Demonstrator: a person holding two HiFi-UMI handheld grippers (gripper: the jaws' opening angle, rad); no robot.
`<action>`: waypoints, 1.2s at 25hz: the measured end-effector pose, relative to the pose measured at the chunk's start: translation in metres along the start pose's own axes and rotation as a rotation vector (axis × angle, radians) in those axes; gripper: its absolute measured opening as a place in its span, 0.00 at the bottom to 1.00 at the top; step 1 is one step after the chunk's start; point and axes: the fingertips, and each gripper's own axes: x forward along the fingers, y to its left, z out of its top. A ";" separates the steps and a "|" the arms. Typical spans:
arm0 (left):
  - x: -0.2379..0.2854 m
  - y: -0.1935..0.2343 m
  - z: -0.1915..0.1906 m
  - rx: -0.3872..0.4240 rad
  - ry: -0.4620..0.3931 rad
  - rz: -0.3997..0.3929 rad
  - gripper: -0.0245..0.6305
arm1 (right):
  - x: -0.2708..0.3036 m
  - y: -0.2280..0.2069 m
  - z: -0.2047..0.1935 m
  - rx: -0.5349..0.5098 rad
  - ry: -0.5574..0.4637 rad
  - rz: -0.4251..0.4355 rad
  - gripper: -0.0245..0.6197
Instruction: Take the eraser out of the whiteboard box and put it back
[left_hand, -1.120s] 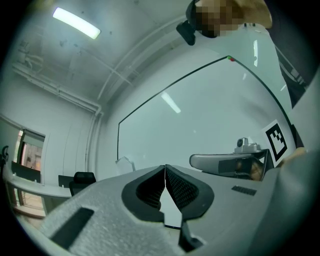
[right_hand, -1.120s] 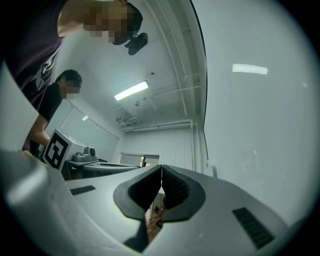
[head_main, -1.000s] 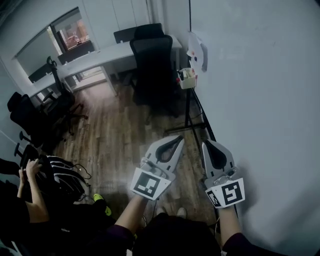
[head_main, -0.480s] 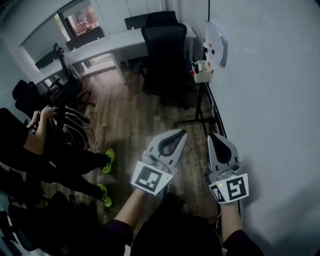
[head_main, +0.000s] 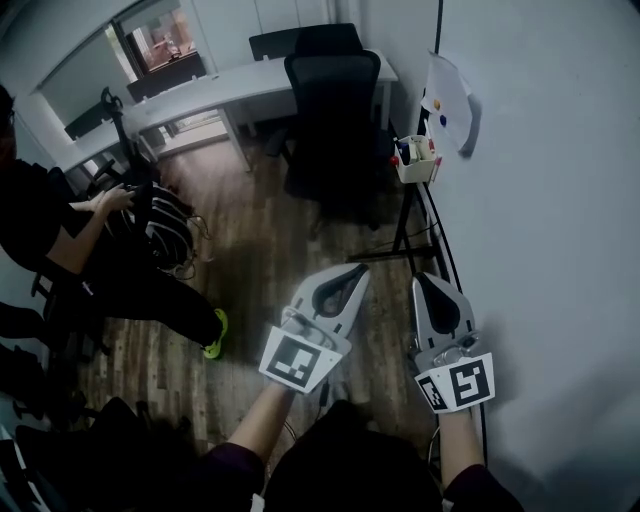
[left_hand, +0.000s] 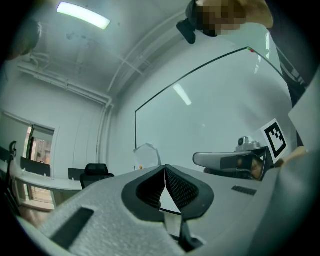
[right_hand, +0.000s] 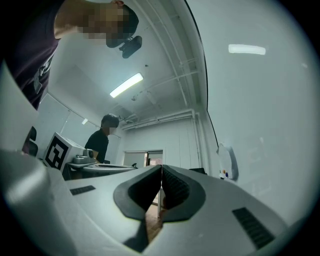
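Well ahead of left gripper (head_main: 357, 271) and right gripper (head_main: 426, 281), both pressed together empty, the whiteboard box (head_main: 417, 161) awaits a spread-jaw reach; eraser probably inside, too small to tell.

Office room, long white desk (head_main: 225, 97), black swivel chair (head_main: 332, 95), wall whiteboard (head_main: 545, 210), wood-plank floor (head_main: 250, 265)

**Both grippers held out, jaws closed on nothing**

The left gripper (head_main: 356, 272) and right gripper (head_main: 428, 282) reach forward side by side, close together but apart, each pointing slightly above level. On both, the jaws meet at the tips with nothing between the pads. Behind the jaws sit the marker cubes, left (head_main: 293, 360) and right (head_main: 455, 385), and behind those the bare left forearm (head_main: 262, 428) and right forearm (head_main: 458, 448).
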 end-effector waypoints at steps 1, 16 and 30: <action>0.001 0.008 -0.001 0.000 -0.003 -0.002 0.05 | 0.007 0.000 -0.002 -0.002 0.001 -0.002 0.04; 0.011 0.089 -0.016 -0.055 -0.011 -0.071 0.05 | 0.084 0.006 -0.025 -0.009 0.030 -0.091 0.04; 0.065 0.134 -0.053 -0.085 0.014 -0.083 0.05 | 0.127 -0.044 -0.063 0.003 0.062 -0.131 0.04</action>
